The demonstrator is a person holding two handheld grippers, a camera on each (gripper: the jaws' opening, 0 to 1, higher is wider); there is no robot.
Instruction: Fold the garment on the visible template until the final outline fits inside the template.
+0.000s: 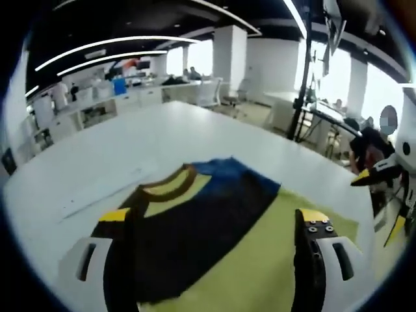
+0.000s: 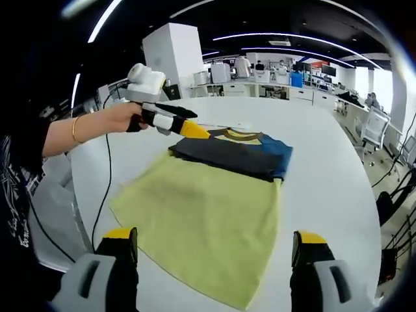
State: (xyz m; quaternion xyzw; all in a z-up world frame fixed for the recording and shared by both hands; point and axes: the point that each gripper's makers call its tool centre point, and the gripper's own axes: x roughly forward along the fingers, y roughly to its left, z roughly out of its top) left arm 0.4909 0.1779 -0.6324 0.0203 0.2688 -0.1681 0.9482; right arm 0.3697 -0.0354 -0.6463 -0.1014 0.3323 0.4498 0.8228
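Folded shirt still hanging off the far end of the template

My left gripper sits nearest the garment, which lies crosswise across the far edge of the yellow template. My right gripper is back at the near edge. Both have jaws apart, holding nothing.

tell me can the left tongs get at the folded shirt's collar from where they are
Probably yes: the left tongs hover open right beside the collar of the dark garment on the yellow template, with nothing between.
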